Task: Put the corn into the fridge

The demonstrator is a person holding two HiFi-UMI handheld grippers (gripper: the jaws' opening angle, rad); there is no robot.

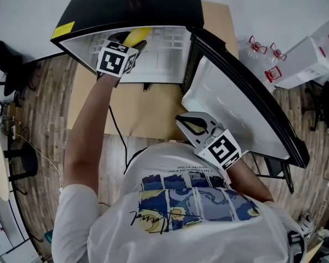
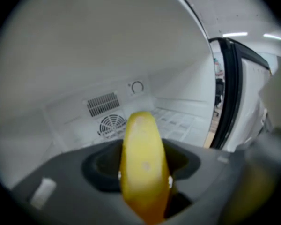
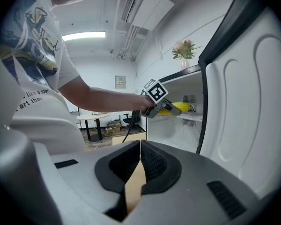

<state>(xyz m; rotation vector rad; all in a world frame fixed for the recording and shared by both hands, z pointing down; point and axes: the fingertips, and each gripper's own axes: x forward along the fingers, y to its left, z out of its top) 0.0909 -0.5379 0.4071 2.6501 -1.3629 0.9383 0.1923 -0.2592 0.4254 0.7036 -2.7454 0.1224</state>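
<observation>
Corn (image 1: 133, 35): yellow, clamped lengthwise between the jaws of the left hand-held gripper (image 1: 137, 44), tip sticking out past the fingertips. In the left gripper view the cob (image 2: 144, 158) fills the gap, with the jaws pressing on both its sides.

Fridge (image 1: 131, 7): small, black shell, white inside. It stands on a tan board (image 1: 153, 111) on the wooden floor (image 1: 44, 108). Its door (image 1: 247, 100) hangs open on the head view's right, with the black rim outward and the white liner facing the person.

Edges:
- The top lip of the opening runs just above the left hand-held gripper in the head view.
- The door's hinge-side frame (image 2: 232, 88) stands well to the right of the corn.
- The back wall lies ahead, with a slotted grille (image 2: 103, 104), a round fan vent (image 2: 111, 124) and a dial (image 2: 137, 87).

Room: the gridded white shelf (image 1: 167, 45) stretches from the corn to the right. The compartment's walls stand back from the cob on all sides.

Position: the right gripper view shows the corn (image 3: 179, 108) inside the opening and over the shelf. Whether it touches the shelf cannot be told.

The right hand-held gripper (image 1: 196, 126) is outside the fridge, low and close to the person's chest, just beside the door's inner liner. Its jaws meet with nothing between them (image 3: 139, 159).

A pink flower bunch (image 3: 185, 48) sits on the fridge top.
</observation>
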